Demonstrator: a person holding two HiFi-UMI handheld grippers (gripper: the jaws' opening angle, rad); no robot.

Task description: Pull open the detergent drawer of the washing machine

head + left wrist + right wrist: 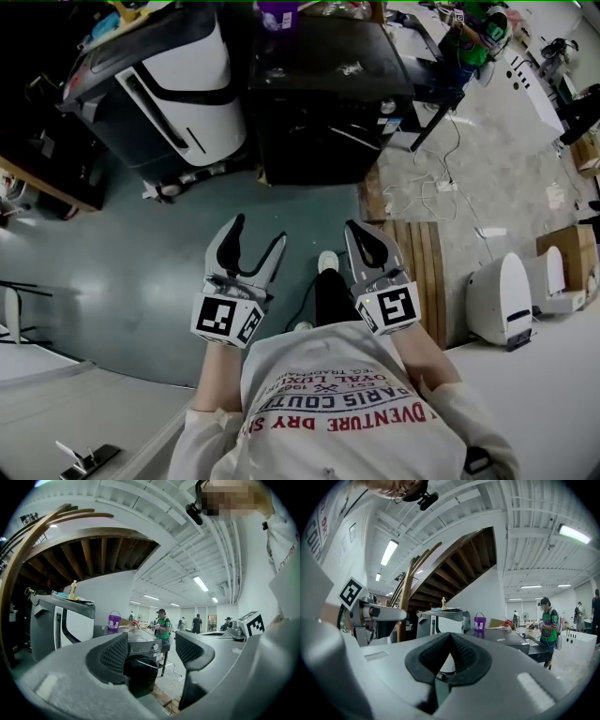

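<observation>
**A:** Where is the washing machine?

**B:** The black washing machine (328,103) stands across the green floor (122,272), ahead of both tools and well apart from them. A purple bucket (277,13) shows just behind its top.

**A:** And the detergent drawer?

**B:** Too small to pick out. I only see a round knob (154,646) on the front strip.

**A:** The left gripper?

**B:** The left gripper (261,232) has its jaws wide apart with nothing in them. The machine shows through the gap, far off.

**A:** The right gripper?

**B:** The right gripper (356,232) has its jaws closed tip to tip, and it is empty.

**A:** What else is around?

**B:** A white and black appliance (169,84) sits just left of the machine. A person in green (478,37) stands beyond it to the right. Wooden slats (422,267) lie on the floor near the right gripper.
</observation>
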